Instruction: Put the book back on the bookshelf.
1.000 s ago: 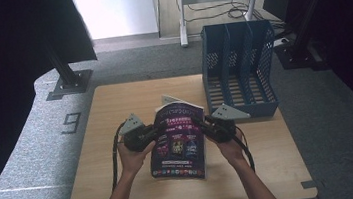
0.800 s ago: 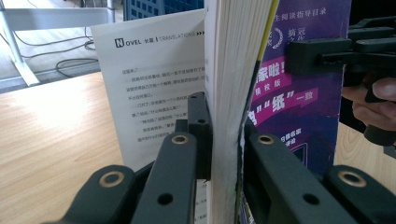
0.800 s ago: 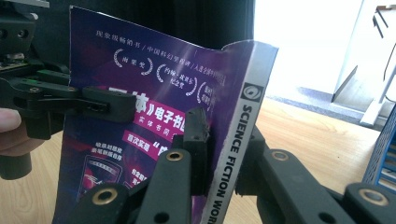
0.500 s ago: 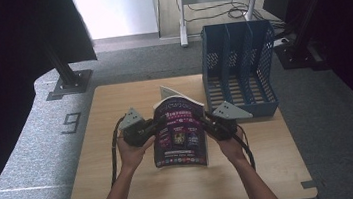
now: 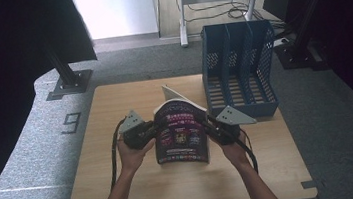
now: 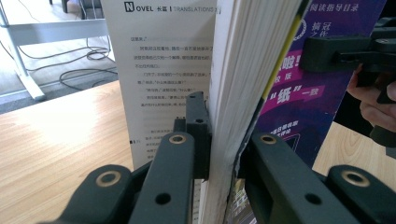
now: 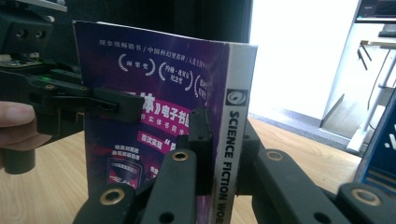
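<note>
book (image 5: 182, 135) upright above table (image 5: 125, 196), purple cover toward person, one loose page fanned out behind. left gripper (image 5: 152, 132) clamps page edge, right gripper (image 5: 206, 125) clamps spine. blue file rack (image 5: 239, 74) just beyond, right rear.

Black hand-held gripper (image 5: 153, 132), brass-ringed screws

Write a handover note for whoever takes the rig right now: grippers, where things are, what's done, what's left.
Left gripper: shut on the book's page edge.
Right gripper: shut on its spine.
Book: upright above the table, one loose leaf sticking out behind.
File rack: at the table's far right corner, slots look empty.
Done: book gripped from both sides and raised.
Left, probably: slot it into the rack.
</note>
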A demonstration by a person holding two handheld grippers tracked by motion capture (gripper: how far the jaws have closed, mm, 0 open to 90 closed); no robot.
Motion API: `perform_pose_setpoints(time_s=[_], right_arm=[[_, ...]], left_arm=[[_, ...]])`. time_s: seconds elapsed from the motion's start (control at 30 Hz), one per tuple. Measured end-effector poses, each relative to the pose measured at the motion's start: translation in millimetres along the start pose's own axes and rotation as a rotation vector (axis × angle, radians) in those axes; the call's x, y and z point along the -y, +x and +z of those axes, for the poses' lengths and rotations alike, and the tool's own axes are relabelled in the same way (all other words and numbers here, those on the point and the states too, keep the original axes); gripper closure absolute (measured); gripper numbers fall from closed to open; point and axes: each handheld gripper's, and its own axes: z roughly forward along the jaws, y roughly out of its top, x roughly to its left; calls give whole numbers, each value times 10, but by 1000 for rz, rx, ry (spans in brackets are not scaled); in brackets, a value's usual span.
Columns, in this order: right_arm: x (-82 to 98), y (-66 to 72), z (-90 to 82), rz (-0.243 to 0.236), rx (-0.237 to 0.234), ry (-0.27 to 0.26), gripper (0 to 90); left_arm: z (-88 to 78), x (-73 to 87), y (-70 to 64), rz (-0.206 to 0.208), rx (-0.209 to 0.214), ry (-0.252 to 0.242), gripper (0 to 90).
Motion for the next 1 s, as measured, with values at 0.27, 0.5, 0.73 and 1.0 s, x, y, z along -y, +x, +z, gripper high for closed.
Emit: perform_pose_setpoints(time_s=[0.27,0.5,0.73,1.0], right_arm=[[16,31,-45,-4,-13,-10,818],[20,31,-54,-5,-19,-12,817],[16,38,-62,-20,-11,-9,817],[26,63,-50,-39,-1,-22,818]], left_arm=[[-22,24,15,-6,5,-9,782],[-30,32,82,-20,-15,-7,718],[-25,36,77,-15,-18,-6,719],[-7,40,76,23,-11,-17,854]])
